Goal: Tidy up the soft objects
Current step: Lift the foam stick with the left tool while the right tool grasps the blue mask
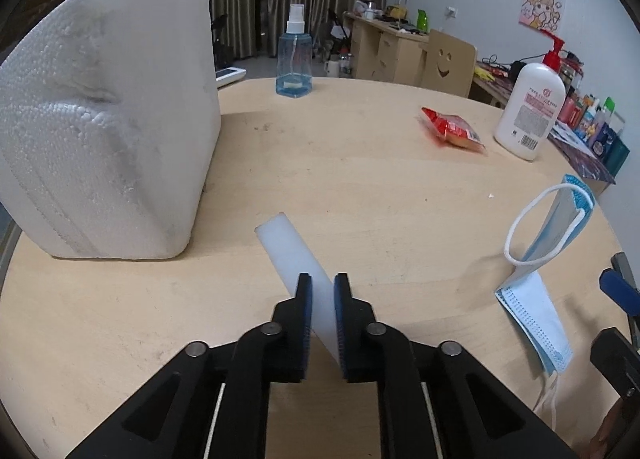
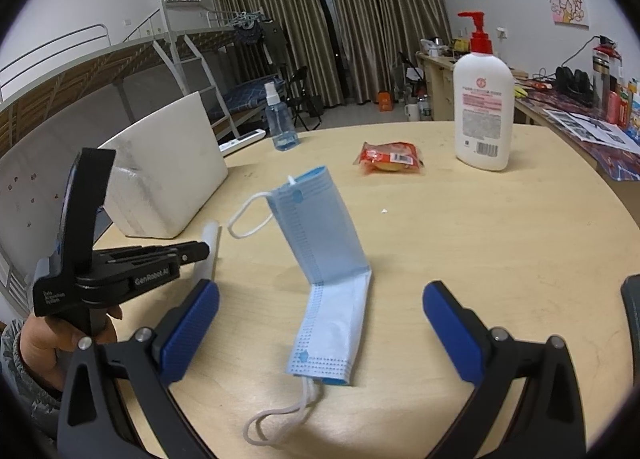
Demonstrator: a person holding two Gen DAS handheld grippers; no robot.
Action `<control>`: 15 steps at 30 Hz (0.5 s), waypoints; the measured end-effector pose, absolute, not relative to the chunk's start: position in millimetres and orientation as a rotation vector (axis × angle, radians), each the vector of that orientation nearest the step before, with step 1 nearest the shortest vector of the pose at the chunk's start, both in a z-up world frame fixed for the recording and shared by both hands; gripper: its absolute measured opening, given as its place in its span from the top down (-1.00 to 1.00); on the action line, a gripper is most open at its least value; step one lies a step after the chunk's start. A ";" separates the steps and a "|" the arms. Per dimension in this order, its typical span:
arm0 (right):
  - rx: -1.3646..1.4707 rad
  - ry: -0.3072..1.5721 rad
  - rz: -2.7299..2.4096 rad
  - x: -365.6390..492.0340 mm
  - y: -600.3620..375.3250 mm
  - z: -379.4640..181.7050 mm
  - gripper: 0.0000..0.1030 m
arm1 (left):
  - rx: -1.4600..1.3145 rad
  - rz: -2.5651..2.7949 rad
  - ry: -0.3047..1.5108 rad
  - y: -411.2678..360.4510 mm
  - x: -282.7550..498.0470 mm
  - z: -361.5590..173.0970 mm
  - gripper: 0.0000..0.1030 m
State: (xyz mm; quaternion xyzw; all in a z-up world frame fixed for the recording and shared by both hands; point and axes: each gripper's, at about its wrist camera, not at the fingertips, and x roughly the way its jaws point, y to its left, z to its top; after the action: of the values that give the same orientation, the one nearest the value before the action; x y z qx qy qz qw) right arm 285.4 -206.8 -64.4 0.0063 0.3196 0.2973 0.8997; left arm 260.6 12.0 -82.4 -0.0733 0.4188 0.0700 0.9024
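Left tongs (image 1: 322, 291): I am clamping them on the white foam strip (image 1: 294, 259), which is running slantwise between the two blue pads.
Foam strip: its far end is pointing toward the styrofoam block (image 1: 108, 119), just beside the block's near corner; whether it is lifted or resting on the wood I cannot tell.
Right tongs (image 2: 320, 307): I am holding them wide apart, gripping nothing, with the face mask (image 2: 324, 259) lying between the pads.
Face mask: it is lying on the side of the strip away from the styrofoam block, bent so its blue half is standing up and its white half is lying flat, ear loops trailing at both ends.
Doing it well: the strip looks light and springy, so I am judging that a gentle squeeze near its middle is safest; for the mask, I would be closing on the flat white half, not on a loop, so it does not unfold or slip out.
Risk: the strip may be pivoting in the pads, being gripped at an angle.
Tabletop (image 1: 360, 187): pale round wood, carrying beyond the styrofoam block a spray bottle (image 1: 294, 55), and far from it a red snack packet (image 1: 452, 129) and a lotion bottle (image 1: 530, 107).
Room: brown curtains, a bunk bed and a cluttered desk standing behind.
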 end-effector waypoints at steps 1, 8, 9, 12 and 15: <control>0.014 0.660 0.617 285.1 -207.3 -64.0 -1.00 | -0.149 0.148 0.865 11.7 260.3 -82.6 0.73; 0.012 0.652 0.619 282.2 -209.2 -63.8 -1.00 | -0.149 0.187 0.857 10.3 256.6 -83.0 -0.15; 0.014 0.653 0.618 282.3 -209.9 -64.2 -1.00 | -0.148 0.197 0.854 10.6 256.0 -83.6 -0.15; 0.018 0.654 0.615 281.9 -211.6 -64.2 -1.00 | -0.163 0.203 0.891 12.6 261.0 -89.7 -0.15; 0.020 0.649 0.616 279.5 -213.1 -62.9 -1.00 | -0.154 0.215 0.898 11.0 264.1 -91.0 0.05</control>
State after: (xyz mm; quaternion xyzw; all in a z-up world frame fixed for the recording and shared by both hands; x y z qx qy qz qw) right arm 279.5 -213.1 -62.9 0.0097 0.3139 0.2978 0.9015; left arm 264.1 11.0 -91.0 -0.0745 0.4328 0.1036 0.8924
